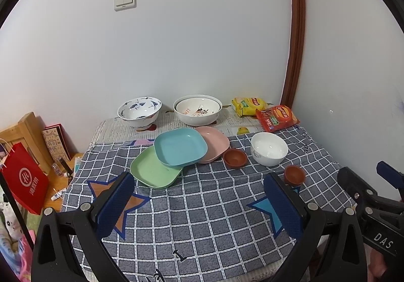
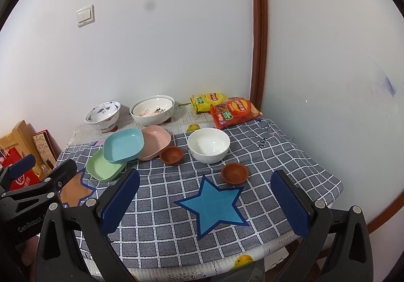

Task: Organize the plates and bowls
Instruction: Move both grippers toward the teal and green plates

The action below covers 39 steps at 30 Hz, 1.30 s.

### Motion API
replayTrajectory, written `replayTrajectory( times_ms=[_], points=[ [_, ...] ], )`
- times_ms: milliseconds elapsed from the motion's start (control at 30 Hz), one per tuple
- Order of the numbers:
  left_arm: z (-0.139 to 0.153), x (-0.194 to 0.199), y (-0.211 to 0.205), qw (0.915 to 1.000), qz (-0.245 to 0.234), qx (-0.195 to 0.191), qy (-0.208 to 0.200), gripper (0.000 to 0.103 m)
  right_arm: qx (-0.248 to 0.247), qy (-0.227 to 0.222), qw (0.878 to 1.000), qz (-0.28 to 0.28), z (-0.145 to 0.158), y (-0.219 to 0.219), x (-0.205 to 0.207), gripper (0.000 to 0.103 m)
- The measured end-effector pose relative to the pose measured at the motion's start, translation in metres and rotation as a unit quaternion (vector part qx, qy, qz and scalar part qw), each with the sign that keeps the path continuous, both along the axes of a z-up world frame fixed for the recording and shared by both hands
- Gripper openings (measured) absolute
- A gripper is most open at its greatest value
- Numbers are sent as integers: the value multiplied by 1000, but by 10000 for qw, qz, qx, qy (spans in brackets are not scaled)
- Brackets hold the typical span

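Left gripper [image 1: 199,203]: jaws spread, empty.
Right gripper [image 2: 205,202]: jaws spread, empty.
Nearest piece: brown cup [image 2: 234,172] on the bench, at 12 o'clock from the right jaws.
Plates: blue plate [image 1: 179,146] at 12 o'clock from the left jaws.

L gripper [image 1: 199,196] hovers over the tablecloth's near edge, jaws spread wide, nothing between. R gripper [image 2: 207,196] alongside at its right, same height, also wide apart, empty.
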<state>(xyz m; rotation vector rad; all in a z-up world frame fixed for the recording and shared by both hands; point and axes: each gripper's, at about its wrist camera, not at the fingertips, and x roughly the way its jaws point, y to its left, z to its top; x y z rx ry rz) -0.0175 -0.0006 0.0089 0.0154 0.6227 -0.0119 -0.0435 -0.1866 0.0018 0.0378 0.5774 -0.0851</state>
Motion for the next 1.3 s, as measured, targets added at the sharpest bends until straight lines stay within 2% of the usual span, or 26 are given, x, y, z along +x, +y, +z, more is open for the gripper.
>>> replayTrajectory(
  times_ms=[600,767,1100,1300],
  points=[
    [5,-4,9,9998,30,-203,-61,102,56,64,9997,207,3,6,-2,102],
    [4,-3,7,9996,-118,-244,-66,101,81,63,9997,220,3,4,-1,102],
    [-4,13,-3,9997,-142,-179,-15,101,44,236,9997,93,-1,-2,12,102],
    [-2,28,-10,9994,-279,-174,-62,100,263,211,9993,187,-2,-12,26,102]
  ],
)
